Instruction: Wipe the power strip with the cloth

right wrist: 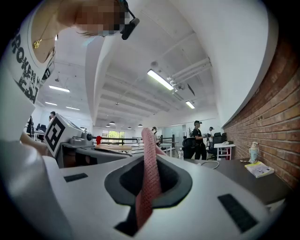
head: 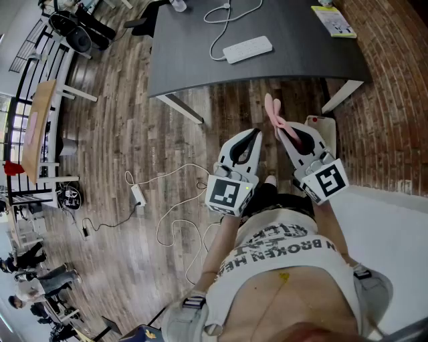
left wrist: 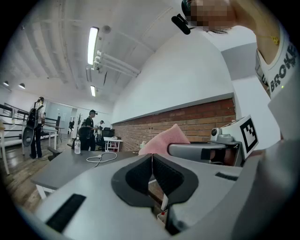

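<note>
Right hand-held gripper (head: 286,131) clamps the pink cloth (right wrist: 150,161), whose lower end is hidden between its jaws. Left hand-held gripper (left wrist: 151,158) is closed and empty. The power strip (head: 247,49) lies near the worktop's (head: 301,53) front edge, its cable cut off.

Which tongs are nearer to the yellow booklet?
Right. The booklet lies ahead and rightward of the right tongs, which grip the pink cloth; the left tongs are farther left.

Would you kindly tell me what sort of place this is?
Probably an open-plan office or workshop: a dark desk carrying a power strip, a brick wall, and people standing in the background.
</note>
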Motion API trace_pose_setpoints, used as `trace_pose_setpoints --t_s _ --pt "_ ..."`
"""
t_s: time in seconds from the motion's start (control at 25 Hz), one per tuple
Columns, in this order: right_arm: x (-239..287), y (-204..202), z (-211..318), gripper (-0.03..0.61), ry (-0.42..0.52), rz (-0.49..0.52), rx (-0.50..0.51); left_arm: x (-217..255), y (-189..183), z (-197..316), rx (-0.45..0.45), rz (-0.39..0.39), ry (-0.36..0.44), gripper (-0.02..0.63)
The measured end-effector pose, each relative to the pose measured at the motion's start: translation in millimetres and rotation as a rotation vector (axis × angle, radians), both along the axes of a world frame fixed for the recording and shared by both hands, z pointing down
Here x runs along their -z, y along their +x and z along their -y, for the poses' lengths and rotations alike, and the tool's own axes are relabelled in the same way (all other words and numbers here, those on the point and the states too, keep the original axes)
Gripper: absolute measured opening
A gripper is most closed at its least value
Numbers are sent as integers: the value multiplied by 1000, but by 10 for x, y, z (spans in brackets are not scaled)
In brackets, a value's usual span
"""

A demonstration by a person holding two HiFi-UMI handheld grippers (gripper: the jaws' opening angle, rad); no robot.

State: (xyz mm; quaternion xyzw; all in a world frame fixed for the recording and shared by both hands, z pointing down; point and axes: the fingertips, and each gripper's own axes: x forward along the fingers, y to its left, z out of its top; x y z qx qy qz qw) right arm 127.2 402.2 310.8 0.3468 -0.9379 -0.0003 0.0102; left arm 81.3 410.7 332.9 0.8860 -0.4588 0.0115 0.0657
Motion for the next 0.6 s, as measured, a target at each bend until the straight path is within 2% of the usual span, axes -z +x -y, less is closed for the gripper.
trace_pose_setpoints --t_s 0.36,0.6 --pt "-71 -66 353 17 -15 52 -31 -68 -110 345 -23 -8 -14 12" --pt "-111 -193 907 17 -19 54 -88 -140 -249 932 -79 -8 -16 12"
